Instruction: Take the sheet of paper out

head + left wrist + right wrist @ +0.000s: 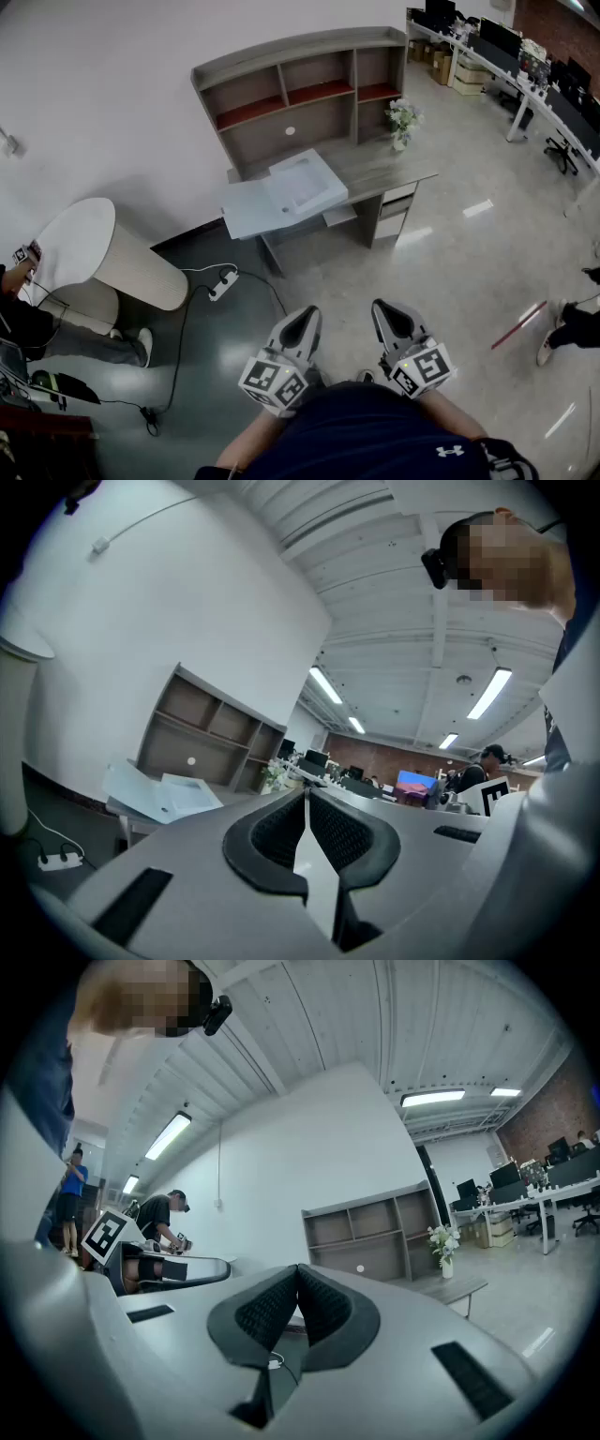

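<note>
A pale blue flat case [298, 185] lies open on the grey desk [394, 169], its lid [248, 208] folded out to the left. I cannot make out a separate sheet of paper in it. The same case [164, 797] shows far off in the left gripper view. Both grippers are held close to the person's body, well short of the desk and pointing level toward it. My left gripper [302, 321] [307, 795] is shut with nothing between its pads. My right gripper [392, 315] [298, 1271] is shut and empty too, and its jaws hide the case in the right gripper view.
A shelf unit [300, 89] tops the desk, with a vase of flowers [401, 122] at its right end. A power strip [223, 281] and cable lie on the floor before the desk. A white round table [94, 248] and a person [28, 323] are at the left.
</note>
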The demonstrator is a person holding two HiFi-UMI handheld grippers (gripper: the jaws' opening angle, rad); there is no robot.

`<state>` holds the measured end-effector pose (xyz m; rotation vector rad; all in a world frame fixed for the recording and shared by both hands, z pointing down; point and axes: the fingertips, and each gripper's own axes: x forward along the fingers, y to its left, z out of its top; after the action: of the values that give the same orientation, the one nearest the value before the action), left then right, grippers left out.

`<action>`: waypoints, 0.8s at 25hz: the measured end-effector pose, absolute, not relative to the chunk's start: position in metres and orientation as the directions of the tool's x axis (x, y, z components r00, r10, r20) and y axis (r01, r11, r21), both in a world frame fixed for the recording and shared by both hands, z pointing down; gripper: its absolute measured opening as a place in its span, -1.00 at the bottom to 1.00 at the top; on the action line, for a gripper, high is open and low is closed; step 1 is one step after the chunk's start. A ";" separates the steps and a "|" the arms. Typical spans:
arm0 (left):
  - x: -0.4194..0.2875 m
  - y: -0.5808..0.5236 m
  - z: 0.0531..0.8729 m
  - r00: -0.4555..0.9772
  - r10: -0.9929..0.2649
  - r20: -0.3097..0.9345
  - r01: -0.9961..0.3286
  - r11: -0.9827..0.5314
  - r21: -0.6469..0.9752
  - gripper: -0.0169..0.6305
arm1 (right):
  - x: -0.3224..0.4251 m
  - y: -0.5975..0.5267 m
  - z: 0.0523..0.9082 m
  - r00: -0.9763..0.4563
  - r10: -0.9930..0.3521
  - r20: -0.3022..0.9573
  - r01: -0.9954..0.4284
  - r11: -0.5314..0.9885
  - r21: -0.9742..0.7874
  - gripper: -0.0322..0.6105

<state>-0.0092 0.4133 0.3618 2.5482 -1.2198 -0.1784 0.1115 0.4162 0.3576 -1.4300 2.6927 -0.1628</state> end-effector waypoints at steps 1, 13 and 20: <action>-0.009 0.411 0.361 0.630 -0.776 0.021 -0.738 -0.590 0.328 -0.86 | 0.111 0.414 0.357 -0.559 -0.829 -0.028 -0.819 0.557 -0.137 -0.86; 0.006 0.408 0.361 0.611 -0.791 0.046 -0.756 -0.565 0.331 -0.86 | 0.125 0.408 0.355 -0.587 -0.808 -0.050 -0.790 0.586 -0.183 -0.86; 0.026 0.417 0.373 0.584 -0.809 0.067 -0.773 -0.529 0.350 -0.86 | 0.145 0.412 0.370 -0.616 -0.788 -0.016 -0.769 0.606 -0.204 -0.86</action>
<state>0.0259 0.4173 0.3727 2.4754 -1.2847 -0.1465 0.1446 0.4123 0.3703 -1.3231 2.7207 -0.2694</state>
